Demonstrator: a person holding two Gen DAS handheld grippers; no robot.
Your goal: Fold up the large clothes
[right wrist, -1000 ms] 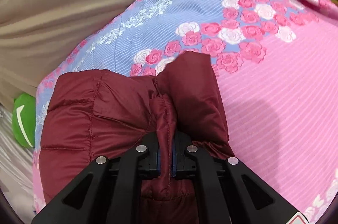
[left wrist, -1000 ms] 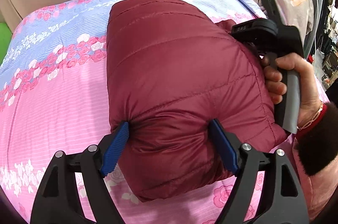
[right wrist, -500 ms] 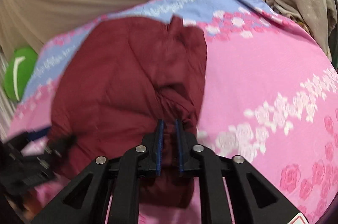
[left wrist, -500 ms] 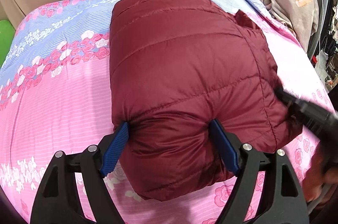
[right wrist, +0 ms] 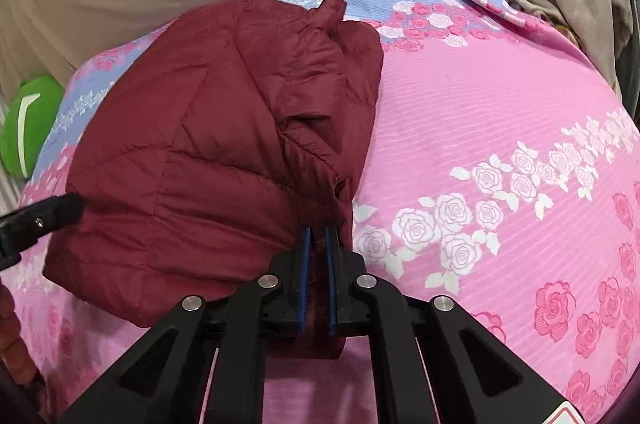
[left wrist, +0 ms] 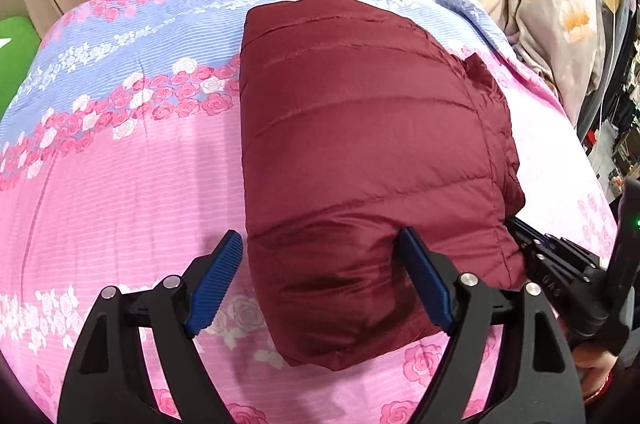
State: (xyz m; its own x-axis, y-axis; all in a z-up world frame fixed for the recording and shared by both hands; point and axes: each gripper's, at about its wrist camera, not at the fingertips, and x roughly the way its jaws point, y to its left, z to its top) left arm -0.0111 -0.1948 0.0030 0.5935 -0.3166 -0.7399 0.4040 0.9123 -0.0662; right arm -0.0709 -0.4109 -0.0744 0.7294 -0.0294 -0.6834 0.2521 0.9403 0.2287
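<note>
The jacket [left wrist: 360, 160], a maroon quilted puffer folded into a thick bundle, lies on the bed [left wrist: 120, 192], on a pink and blue cover printed with roses. Seen from the left wrist, the bundle's near end sits right in front of the left tool [left wrist: 320, 280] and bulges into the gap between its blue pads. That tool is spread wide: its right pad presses against the padded fabric, while its left pad stands just beside the bundle's left edge, and whether it touches cannot be told. Nothing is pinched there. The right tool [right wrist: 316, 264] is at the jacket's near right corner, where the loose layered edges [right wrist: 320, 128] of the fold run down to it. Its pads are drawn in to a narrow slot with a thin ridge of maroon fabric caught between them, so it grips the jacket's edge. In the left wrist view this tool shows as a black body at the bundle's right corner, with a green light lit on its handle [left wrist: 634, 223]; faint raised lettering on the black body is too small to read. A red and white sticker [right wrist: 568, 418] at the lower edge of the right tool is cut off and unreadable. A green cushion [right wrist: 24, 128] with a white swoosh mark lies past the bed's far left edge.
</note>
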